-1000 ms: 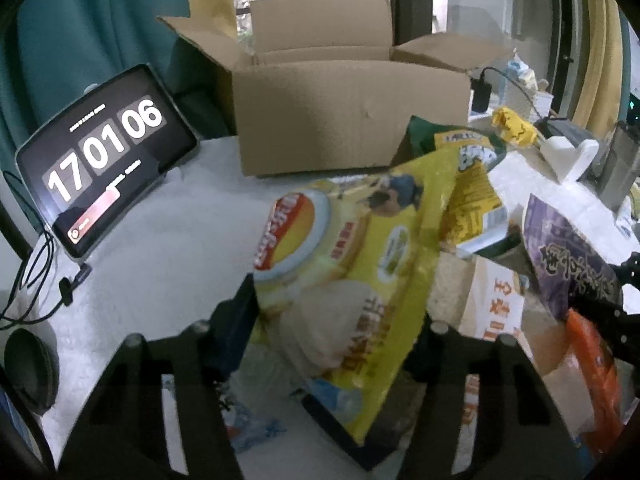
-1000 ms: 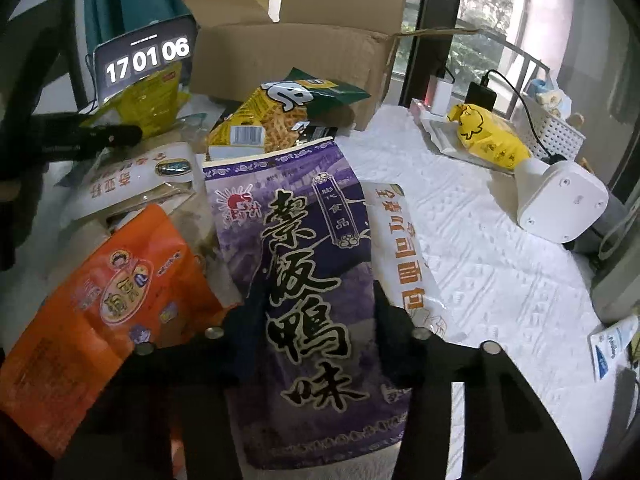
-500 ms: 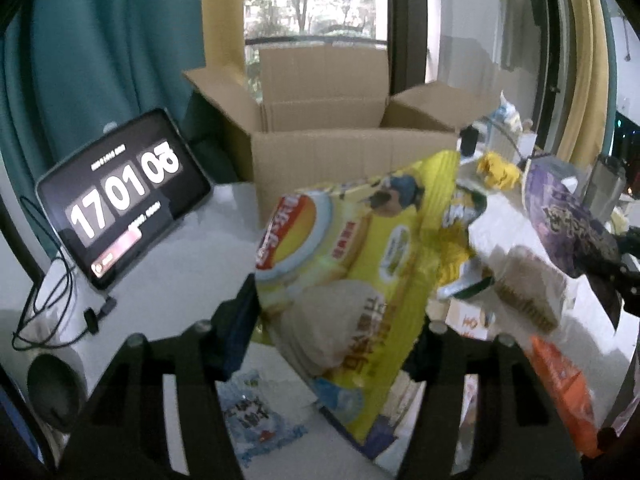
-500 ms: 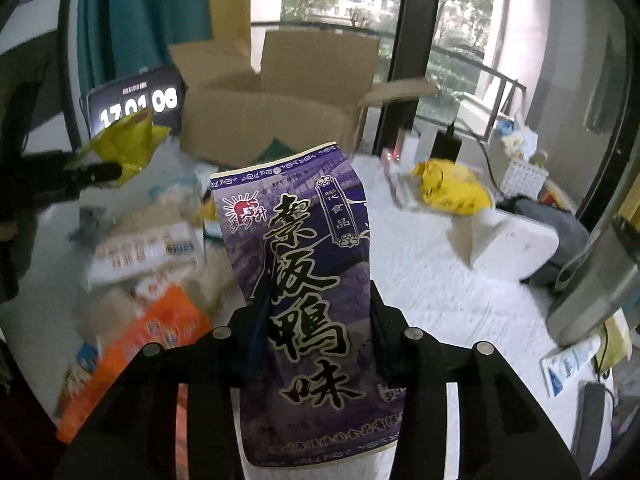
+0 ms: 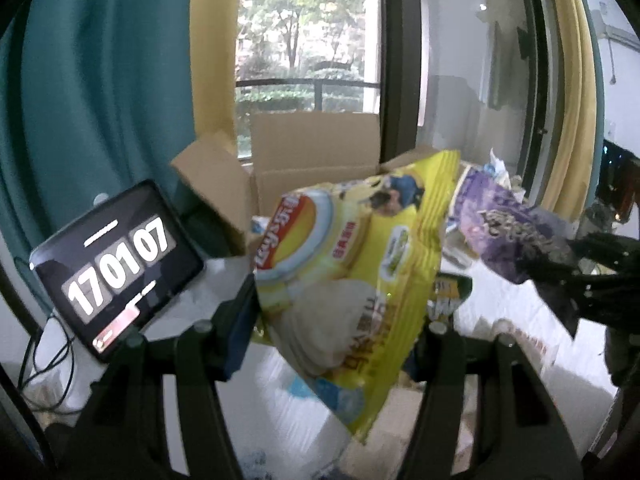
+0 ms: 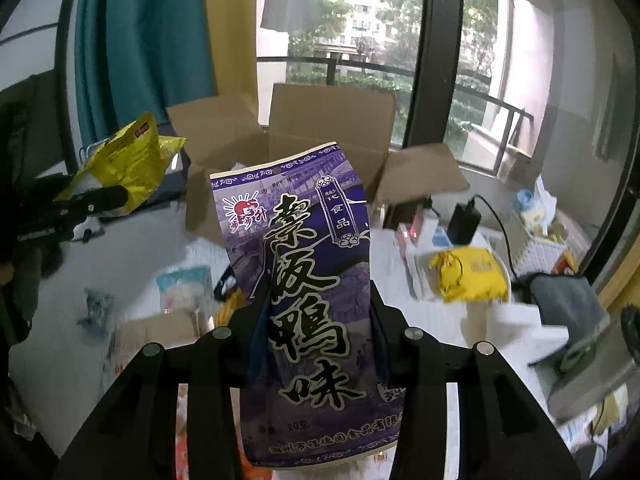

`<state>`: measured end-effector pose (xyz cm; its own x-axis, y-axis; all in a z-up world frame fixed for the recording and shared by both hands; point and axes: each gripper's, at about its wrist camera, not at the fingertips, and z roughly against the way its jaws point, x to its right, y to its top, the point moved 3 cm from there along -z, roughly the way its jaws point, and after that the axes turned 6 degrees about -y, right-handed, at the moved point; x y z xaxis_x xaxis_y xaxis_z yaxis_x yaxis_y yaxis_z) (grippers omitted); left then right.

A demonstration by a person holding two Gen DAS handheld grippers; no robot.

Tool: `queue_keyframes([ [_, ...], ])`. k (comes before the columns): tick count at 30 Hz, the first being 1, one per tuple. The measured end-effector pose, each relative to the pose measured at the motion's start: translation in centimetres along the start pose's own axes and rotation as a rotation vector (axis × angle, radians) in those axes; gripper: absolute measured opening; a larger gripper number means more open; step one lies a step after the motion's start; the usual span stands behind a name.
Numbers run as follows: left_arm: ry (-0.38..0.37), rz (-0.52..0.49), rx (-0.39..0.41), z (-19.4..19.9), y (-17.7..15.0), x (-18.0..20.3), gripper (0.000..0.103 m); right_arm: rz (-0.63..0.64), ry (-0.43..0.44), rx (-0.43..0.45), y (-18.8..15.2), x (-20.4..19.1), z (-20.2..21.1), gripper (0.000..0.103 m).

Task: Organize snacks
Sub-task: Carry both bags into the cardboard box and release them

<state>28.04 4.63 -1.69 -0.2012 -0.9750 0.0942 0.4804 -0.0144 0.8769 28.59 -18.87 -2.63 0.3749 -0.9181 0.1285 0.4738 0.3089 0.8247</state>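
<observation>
- Our left gripper (image 5: pixel 336 320) is clamped on a yellow chip bag (image 5: pixel 352 280), held up off the table in front of the open cardboard box (image 5: pixel 316 160).
- Our right gripper (image 6: pixel 318 332) is clamped on a purple snack bag (image 6: pixel 308 280), held upright before the same box.
- A tablet clock (image 5: pixel 116 264) leans left of the box.
- More snacks lie on the white table (image 6: pixel 132 252) below.
</observation>
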Motion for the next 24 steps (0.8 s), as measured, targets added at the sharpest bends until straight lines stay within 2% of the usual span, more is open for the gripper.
queue_keyframes([
  [14,-0.02,-0.002,0.054,-5.2,5.7,-0.1,0.06,-0.058,-0.029,0.048,6.3,0.6,-4.8,0.046],
  [24,-0.002,0.018,0.059,-9.8,8.1,-1.4,0.061,-0.064,-0.023,0.07,10.0,1.0,-9.3,0.046],
])
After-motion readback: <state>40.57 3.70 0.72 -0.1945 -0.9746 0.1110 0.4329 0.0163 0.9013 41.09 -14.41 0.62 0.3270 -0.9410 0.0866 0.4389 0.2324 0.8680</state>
